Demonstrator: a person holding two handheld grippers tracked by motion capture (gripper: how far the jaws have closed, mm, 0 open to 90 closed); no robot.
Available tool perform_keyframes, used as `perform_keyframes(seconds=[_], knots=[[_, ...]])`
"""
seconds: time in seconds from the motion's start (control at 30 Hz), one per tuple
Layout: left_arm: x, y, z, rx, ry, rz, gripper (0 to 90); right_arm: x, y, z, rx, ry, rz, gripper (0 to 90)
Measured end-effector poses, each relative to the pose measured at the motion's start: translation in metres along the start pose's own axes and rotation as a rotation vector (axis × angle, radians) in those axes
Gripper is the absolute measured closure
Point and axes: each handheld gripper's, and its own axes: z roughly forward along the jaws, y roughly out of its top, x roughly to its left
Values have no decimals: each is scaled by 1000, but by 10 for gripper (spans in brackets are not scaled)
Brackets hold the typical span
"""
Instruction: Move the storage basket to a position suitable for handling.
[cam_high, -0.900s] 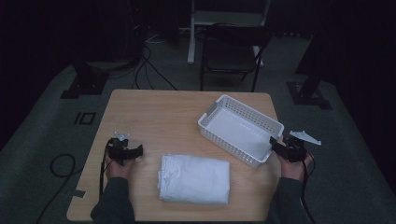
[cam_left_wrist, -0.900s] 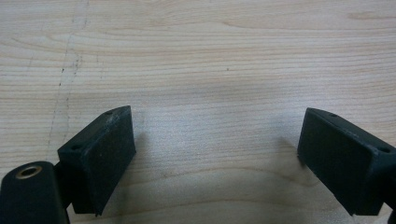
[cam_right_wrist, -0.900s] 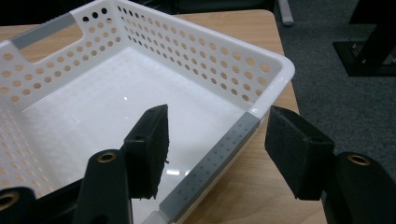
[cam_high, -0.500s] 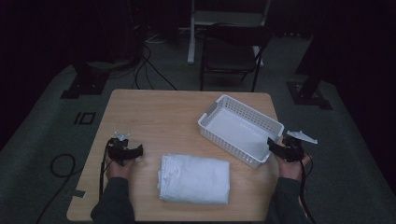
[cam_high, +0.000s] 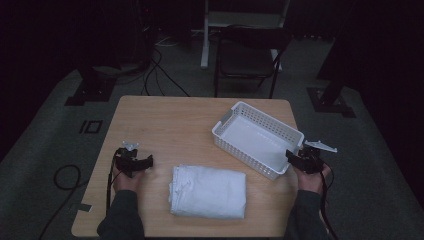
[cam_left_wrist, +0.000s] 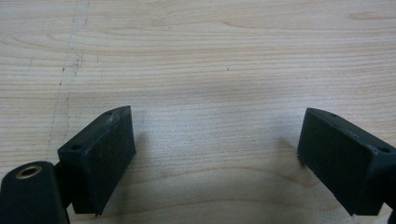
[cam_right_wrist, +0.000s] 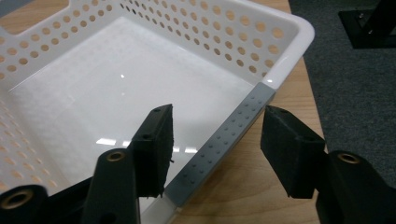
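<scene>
A white perforated basket (cam_high: 250, 106) stands empty and slanted on the right half of the wooden table (cam_high: 170, 125). A folded white towel (cam_high: 210, 190) lies flat near the front edge, between my two hands. My right gripper (cam_high: 299, 159) is at the basket's near right corner. In the right gripper view its jaws straddle the grey strip (cam_right_wrist: 224, 135) on the basket rim (cam_right_wrist: 299, 32), one inside and one outside, with gaps on both sides, so the right gripper (cam_right_wrist: 217, 123) is open. My left gripper (cam_high: 135, 162) rests left of the towel, and the left gripper (cam_left_wrist: 215, 126) is open over bare wood (cam_left_wrist: 210, 56).
The table's right edge runs close beside my right hand, with dark carpet (cam_right_wrist: 355, 93) beyond it. A dark chair (cam_high: 247, 55) stands behind the table. Cables (cam_high: 65, 175) lie on the floor at the left.
My right gripper has crept a little to the left, onto the basket's corner rim. The left gripper, towel and basket have stayed where they were.
</scene>
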Motion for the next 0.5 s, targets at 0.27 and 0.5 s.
perform_keyframes(seconds=[0.27, 0.5], knots=[[0, 0, 0, 0, 0, 0, 106, -1, -1, 1, 6, -10, 10, 524], [-1, 0, 1, -3, 6, -6, 106, 0, -1, 4, 3, 17, 28, 537]])
